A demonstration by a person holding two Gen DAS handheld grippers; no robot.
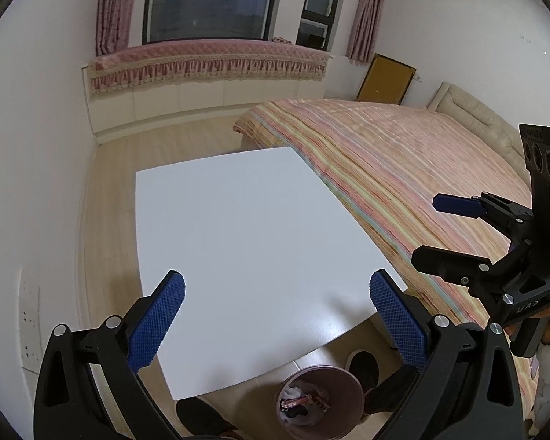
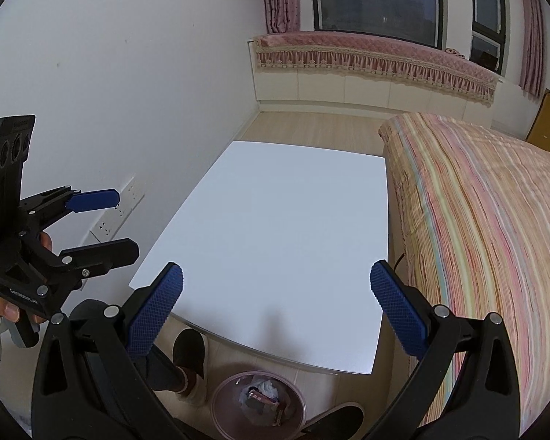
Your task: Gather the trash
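A pink round trash bin (image 1: 321, 394) stands on the floor below the table's near edge, with wrappers and crumpled white paper inside; it also shows in the right wrist view (image 2: 258, 401). The white table (image 1: 245, 242) has nothing on it; it also shows in the right wrist view (image 2: 286, 242). My left gripper (image 1: 277, 315) is open and empty, held above the table's near part. My right gripper (image 2: 275, 308) is open and empty, also above the near edge. Each gripper shows from the side in the other's view, the right one (image 1: 432, 231) and the left one (image 2: 123, 223), both open.
A bed with a striped cover (image 1: 403, 168) runs along the table's right side. A white wall with power sockets (image 2: 121, 205) is on the left. A window seat with pink trim (image 1: 209, 62) is at the far end. The person's dark slippers (image 2: 192, 352) stand beside the bin.
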